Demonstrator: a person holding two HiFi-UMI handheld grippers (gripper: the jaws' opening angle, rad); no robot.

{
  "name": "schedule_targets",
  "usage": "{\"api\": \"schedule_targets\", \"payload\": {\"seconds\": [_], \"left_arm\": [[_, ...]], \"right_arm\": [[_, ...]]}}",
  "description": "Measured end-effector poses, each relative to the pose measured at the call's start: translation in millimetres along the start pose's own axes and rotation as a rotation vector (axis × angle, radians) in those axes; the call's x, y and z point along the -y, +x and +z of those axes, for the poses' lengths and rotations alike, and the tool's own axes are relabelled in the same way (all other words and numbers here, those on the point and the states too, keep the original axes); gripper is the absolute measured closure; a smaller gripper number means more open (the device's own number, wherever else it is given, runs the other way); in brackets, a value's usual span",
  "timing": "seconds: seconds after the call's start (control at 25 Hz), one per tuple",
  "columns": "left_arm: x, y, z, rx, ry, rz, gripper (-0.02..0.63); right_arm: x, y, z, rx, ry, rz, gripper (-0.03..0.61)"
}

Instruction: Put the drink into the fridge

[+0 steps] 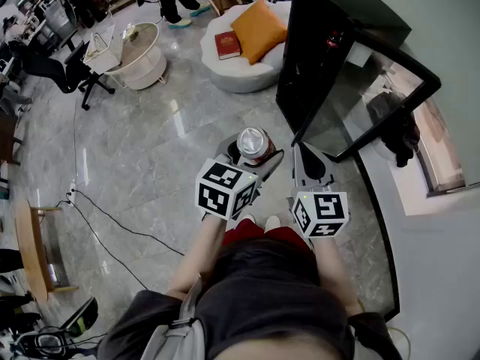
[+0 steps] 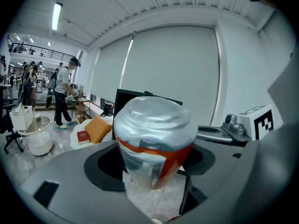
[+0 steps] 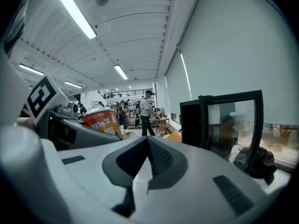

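My left gripper (image 1: 253, 154) is shut on a drink can (image 1: 253, 142) with a silver top and an orange-red label, held upright above the marble floor. In the left gripper view the can (image 2: 154, 143) fills the space between the jaws of that gripper (image 2: 154, 169). To its right my right gripper (image 1: 302, 152) is shut with nothing in it; its pads meet along a line (image 3: 148, 146). The black fridge (image 1: 322, 43) stands just ahead, its glass door (image 1: 375, 103) swung open towards the right. The right gripper view shows the can (image 3: 100, 120) at the left and the fridge (image 3: 196, 120) at the right.
A white round seat (image 1: 240, 70) with an orange cushion (image 1: 259, 28) and a red book (image 1: 227, 45) stands left of the fridge. Farther left are a white side table (image 1: 139, 55) and an office chair (image 1: 75, 70). A cable (image 1: 112, 223) runs across the floor.
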State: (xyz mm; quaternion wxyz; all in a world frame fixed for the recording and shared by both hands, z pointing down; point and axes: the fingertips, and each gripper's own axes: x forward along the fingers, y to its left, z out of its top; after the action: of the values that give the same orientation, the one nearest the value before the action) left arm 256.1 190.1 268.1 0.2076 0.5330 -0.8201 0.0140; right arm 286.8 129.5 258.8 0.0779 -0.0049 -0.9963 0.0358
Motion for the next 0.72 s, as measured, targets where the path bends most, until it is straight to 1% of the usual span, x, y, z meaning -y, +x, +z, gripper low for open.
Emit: {"api": "schedule_targets", "payload": {"seconds": [0.24,0.52,0.72], "left_arm": [[-5,-4,-6,-0.007,-0.013,0.005,0.267],[-15,-8,-2,0.004,-0.018,-0.003,0.267],[-25,-10,-3,0.0,-0.01,-0.017,0.267]], "right_arm": [[-6,2,-5,-0.01,0.005,0.012,0.563],[-13,10,-4,-0.014,0.002,0.011,0.563],[-19,18,-2,-0.002,-0.001,-0.011,0.561]]}}
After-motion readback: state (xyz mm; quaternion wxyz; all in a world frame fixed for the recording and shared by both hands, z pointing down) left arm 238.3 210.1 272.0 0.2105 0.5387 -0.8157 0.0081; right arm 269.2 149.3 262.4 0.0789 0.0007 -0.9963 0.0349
